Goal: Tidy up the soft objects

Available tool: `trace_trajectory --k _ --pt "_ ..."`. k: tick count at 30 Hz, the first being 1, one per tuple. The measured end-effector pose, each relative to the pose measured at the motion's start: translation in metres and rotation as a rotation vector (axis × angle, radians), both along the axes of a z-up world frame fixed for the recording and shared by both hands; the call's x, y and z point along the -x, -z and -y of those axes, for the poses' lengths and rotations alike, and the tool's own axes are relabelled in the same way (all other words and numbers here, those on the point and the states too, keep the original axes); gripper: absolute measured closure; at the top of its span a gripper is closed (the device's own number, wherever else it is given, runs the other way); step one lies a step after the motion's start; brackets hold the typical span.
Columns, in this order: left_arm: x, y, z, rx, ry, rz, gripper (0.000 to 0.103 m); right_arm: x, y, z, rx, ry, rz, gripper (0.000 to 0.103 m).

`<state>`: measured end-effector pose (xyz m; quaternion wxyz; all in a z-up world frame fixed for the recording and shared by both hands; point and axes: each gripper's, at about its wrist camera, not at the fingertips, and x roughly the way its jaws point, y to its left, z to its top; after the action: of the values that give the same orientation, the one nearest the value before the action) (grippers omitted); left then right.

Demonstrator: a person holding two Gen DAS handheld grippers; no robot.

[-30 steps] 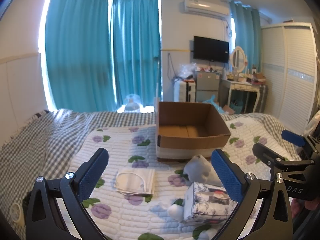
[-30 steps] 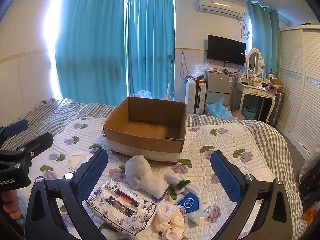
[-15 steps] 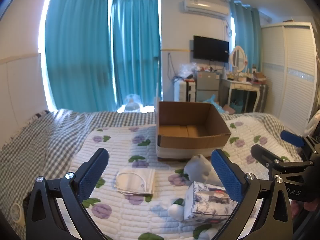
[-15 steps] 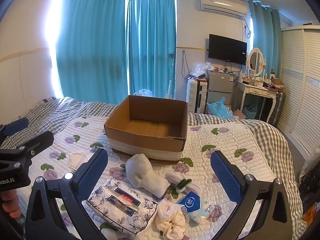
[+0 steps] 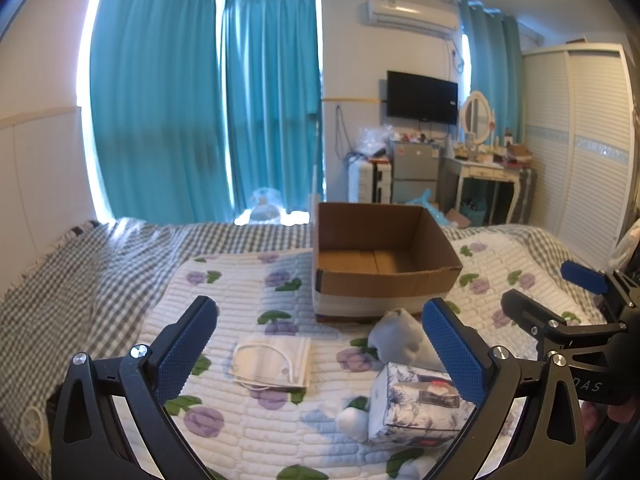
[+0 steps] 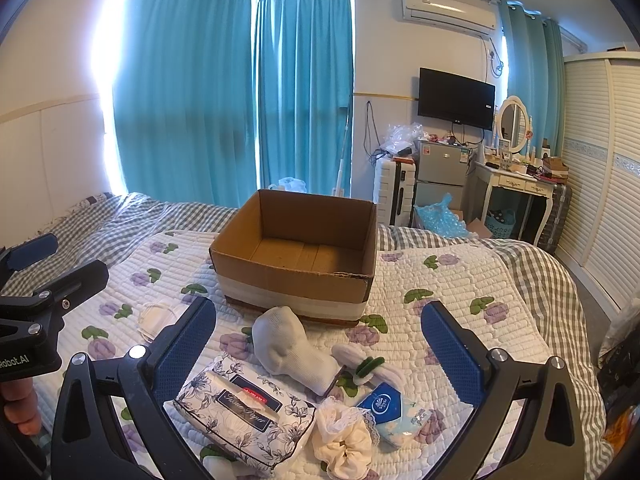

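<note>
Quilted bed (image 6: 460, 280), both tongs spread — tissue pack (image 6: 244, 408) under right tongs (image 6: 318, 354), mask (image 5: 272, 362) between left tongs (image 5: 320, 354)

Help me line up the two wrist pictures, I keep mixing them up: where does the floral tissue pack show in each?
Left wrist view: floral tissue pack lies lower right, partly behind the right finger of the left gripper.
Right wrist view: it lies lower left of centre, beside the left finger of the right gripper.
Shared landmark: the open cardboard box behind it on the bed.
</note>
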<state>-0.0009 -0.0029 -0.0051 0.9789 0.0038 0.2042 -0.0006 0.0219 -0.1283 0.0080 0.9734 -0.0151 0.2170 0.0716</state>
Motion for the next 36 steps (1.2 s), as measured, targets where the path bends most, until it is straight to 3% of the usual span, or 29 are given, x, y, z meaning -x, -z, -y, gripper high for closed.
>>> trace_trajectory --k 20,27,32,36 --pt "0.003 -0.003 -0.001 0.002 -0.002 0.005 0.000 0.001 0.000 -0.002 0.003 -0.004 0.003 0.000" --pt "0.015 -0.019 -0.010 0.002 -0.032 0.040 0.000 0.005 -0.006 -0.007 0.027 -0.023 0.020 0.000" --pt "0.012 -0.002 -0.022 -0.008 -0.063 -0.020 0.000 0.003 0.009 -0.021 0.062 -0.109 -0.029 0.000" --pt "0.001 0.025 -0.032 0.003 -0.084 -0.112 0.000 -0.007 0.041 -0.039 0.089 -0.194 -0.132 0.000"
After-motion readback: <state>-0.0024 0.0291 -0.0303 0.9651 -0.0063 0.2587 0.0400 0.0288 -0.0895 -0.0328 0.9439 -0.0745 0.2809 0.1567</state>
